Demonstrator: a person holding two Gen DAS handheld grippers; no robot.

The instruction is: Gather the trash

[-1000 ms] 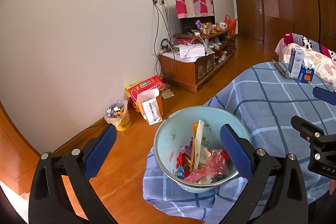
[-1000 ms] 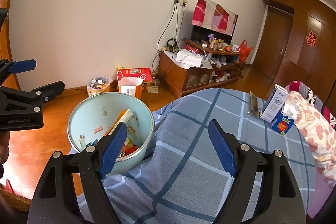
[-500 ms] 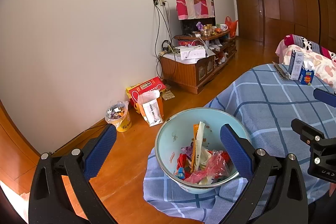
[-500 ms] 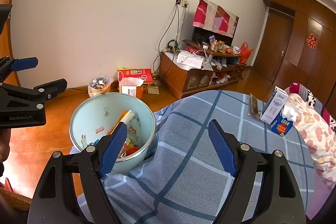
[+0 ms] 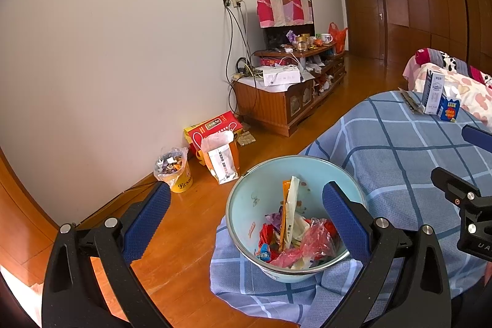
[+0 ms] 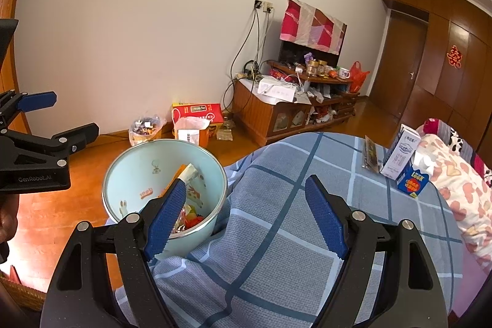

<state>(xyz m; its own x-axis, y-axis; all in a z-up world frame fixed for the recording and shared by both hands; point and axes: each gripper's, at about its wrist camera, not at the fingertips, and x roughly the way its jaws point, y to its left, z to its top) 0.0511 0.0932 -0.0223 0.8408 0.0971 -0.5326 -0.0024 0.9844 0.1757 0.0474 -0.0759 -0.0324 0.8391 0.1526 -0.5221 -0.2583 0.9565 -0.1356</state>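
A pale blue trash bin stands at the edge of a table under a blue checked cloth. It holds wrappers, a red plastic bag and a tall white-and-orange packet. My left gripper is open and empty above the bin. My right gripper is open and empty over the cloth, just right of the bin. The left gripper also shows in the right wrist view.
A white carton, a blue box and a flat packet stand at the table's far side. On the wooden floor sit a bagged yellow bucket, a paper bag and a red box. A cluttered TV cabinet stands by the wall.
Both views have shifted slightly; the bin sits a little lower and nearer in each. Both grippers stay open and empty.
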